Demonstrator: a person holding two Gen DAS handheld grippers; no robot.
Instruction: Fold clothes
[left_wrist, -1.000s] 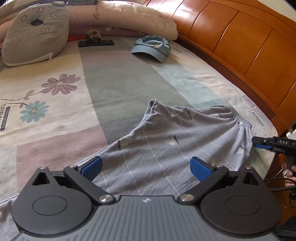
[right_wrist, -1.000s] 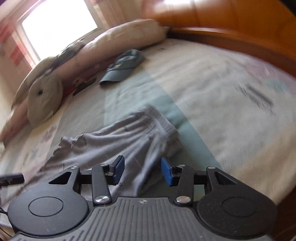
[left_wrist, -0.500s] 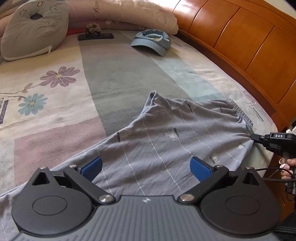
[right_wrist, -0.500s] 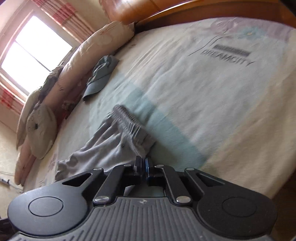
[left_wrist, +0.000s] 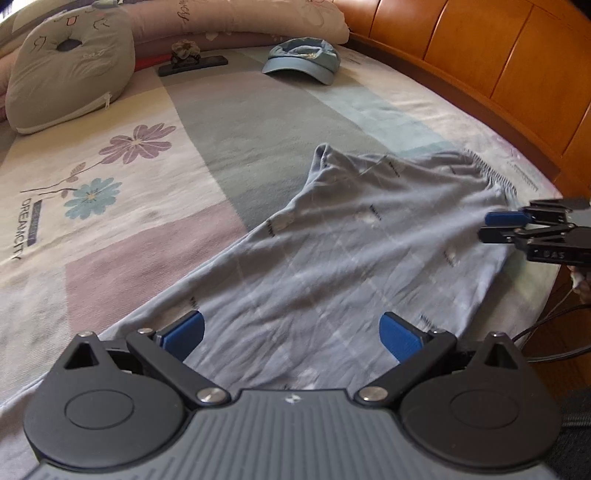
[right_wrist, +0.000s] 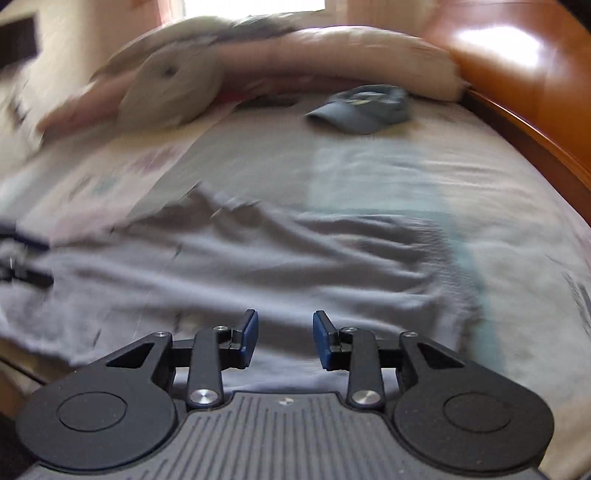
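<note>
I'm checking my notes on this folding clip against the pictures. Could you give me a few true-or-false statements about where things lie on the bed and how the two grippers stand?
1. The grey shorts lie spread on the bed. True.
2. The left gripper is shut on the shorts. False: its jaws are wide apart, with the cloth lying beyond them.
3. A blue cap lies beyond the shorts, near the long pillow. True.
4. The cap sits on top of the shorts. False: bare bedsheet separates them.
5. The right gripper is open. True: a gap shows between its blue pads.
6. The wooden headboard is on the flowered side of the sheet. False: it runs along the opposite side.
</note>
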